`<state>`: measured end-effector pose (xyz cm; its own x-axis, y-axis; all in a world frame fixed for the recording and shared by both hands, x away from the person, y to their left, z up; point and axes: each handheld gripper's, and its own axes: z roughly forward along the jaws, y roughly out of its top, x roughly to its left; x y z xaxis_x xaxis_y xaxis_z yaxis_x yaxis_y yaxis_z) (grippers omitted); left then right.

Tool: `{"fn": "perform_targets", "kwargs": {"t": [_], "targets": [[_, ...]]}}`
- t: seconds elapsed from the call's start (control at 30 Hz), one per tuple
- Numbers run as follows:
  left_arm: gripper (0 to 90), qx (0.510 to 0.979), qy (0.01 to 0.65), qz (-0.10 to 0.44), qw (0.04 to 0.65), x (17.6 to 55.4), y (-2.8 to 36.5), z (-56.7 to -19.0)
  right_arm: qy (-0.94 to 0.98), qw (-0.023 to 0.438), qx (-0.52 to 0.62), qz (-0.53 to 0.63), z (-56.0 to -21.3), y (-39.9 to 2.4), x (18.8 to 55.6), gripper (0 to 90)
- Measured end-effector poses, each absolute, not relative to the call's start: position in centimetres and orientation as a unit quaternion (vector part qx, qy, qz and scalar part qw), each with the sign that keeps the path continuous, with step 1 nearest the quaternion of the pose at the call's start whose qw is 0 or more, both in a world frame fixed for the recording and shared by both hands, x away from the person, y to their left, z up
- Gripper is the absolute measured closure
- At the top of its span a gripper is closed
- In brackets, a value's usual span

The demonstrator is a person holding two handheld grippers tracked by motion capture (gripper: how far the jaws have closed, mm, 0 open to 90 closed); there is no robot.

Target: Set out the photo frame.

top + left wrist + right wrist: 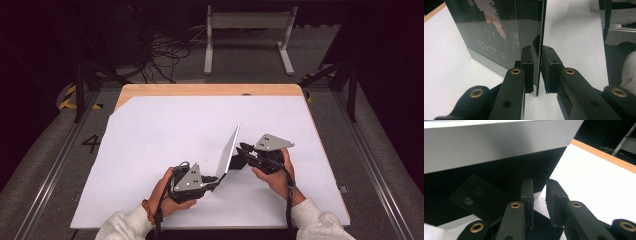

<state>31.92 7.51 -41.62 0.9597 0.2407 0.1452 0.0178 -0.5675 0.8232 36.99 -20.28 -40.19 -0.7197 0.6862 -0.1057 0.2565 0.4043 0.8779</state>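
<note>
High view: thin grey panel (229, 151) standing tilted on the white worktop (150, 150), near the middle, left gripper (212, 184) at its near corner and right gripper (243, 150) just beside its right face. Left gripper view: jaws pinching the dark, glossy panel (499, 32) by its edge, pads (527, 65) on both faces. Right gripper view: jaws slightly spread with nothing between, grey panel (494, 145) leaning above, black stand (474, 195) beneath it.

Probably a lab: floor rails (47, 170), tangled cables (162, 55).
</note>
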Motion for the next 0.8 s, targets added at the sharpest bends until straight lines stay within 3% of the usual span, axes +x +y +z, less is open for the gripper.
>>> {"fn": "perform_targets", "kwargs": {"t": [0.57,0.8], "targets": [[84.6,0.885,0.083,0.107,0.445,32.3,8.5,-42.8,0.827,0.206,0.261,0.454,-40.5,-20.9,33.3,69.2],[84.3,0.888,0.076,0.102,0.441,32.1,7.8,-42.9,0.832,0.193,0.237,0.462,-40.9,-20.1,31.8,84.4]]}}
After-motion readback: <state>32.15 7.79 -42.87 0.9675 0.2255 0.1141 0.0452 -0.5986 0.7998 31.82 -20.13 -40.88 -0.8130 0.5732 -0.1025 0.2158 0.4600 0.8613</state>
